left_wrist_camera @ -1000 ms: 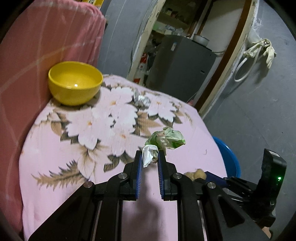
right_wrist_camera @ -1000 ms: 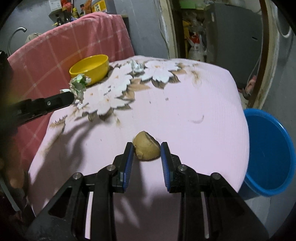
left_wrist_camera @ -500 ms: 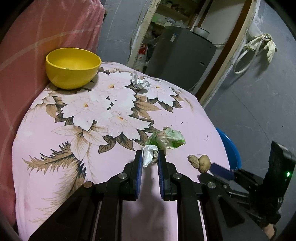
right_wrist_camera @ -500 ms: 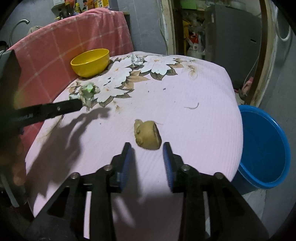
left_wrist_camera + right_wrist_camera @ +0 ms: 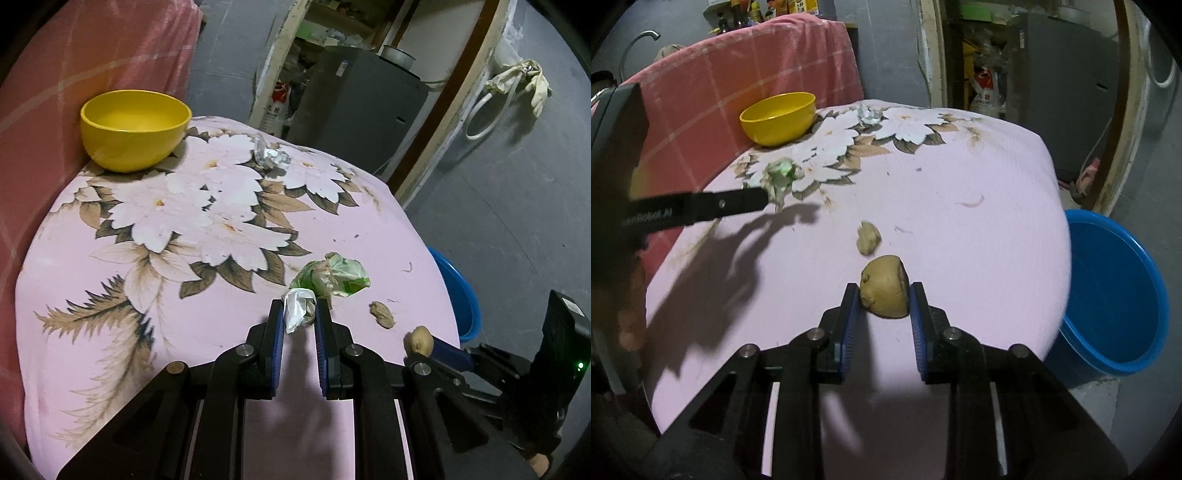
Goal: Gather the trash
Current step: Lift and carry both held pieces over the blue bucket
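Note:
My left gripper (image 5: pixel 299 314) is shut on a crumpled green and white wrapper (image 5: pixel 332 277), held just above the pink flowered tablecloth (image 5: pixel 184 314). In the right wrist view the same wrapper (image 5: pixel 781 173) shows at the tip of the left gripper's fingers (image 5: pixel 738 201). My right gripper (image 5: pixel 884 291) has its jaws closing on a brown potato chunk (image 5: pixel 884 295), and both blue pads touch its sides. A smaller brown scrap (image 5: pixel 868 238) lies on the cloth just beyond it. A crumpled foil ball (image 5: pixel 868 114) lies at the far side.
A yellow bowl (image 5: pixel 135 129) stands at the back left beside a red checked cloth (image 5: pixel 738 74). A blue bucket (image 5: pixel 1115 295) stands on the floor at the table's right edge. A doorway with a grey cabinet (image 5: pixel 362 96) lies behind.
The right gripper's jaws widened off the brown lump, then closed again on the larger chunk; a smaller scrap now lies apart on the cloth. The left gripper kept its hold on the wrapper.

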Demonstrator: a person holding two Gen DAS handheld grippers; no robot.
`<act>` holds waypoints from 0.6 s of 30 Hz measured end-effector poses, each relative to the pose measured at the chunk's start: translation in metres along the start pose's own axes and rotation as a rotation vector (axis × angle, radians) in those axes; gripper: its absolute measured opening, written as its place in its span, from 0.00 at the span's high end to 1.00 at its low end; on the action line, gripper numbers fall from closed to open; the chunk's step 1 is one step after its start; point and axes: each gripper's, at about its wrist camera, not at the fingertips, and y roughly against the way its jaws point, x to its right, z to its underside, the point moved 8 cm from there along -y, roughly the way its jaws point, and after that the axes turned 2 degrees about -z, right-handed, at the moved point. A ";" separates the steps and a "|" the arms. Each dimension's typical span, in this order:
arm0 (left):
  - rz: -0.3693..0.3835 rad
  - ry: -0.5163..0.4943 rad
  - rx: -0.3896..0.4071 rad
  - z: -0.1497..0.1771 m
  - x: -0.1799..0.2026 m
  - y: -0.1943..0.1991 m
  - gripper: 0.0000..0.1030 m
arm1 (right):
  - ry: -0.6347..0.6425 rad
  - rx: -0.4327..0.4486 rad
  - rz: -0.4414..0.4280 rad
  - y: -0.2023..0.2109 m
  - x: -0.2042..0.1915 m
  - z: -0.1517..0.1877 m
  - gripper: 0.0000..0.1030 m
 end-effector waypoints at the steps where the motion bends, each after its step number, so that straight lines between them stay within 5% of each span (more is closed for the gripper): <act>1: 0.003 -0.002 0.000 0.000 0.002 0.000 0.88 | -0.006 0.002 0.002 0.003 0.001 0.002 0.66; 7: 0.037 -0.021 0.038 -0.004 0.018 0.005 0.88 | -0.046 0.087 0.018 0.026 0.012 0.000 0.66; 18: 0.168 -0.099 0.246 -0.052 0.087 0.035 0.88 | -0.026 0.442 0.100 0.112 0.026 -0.054 0.66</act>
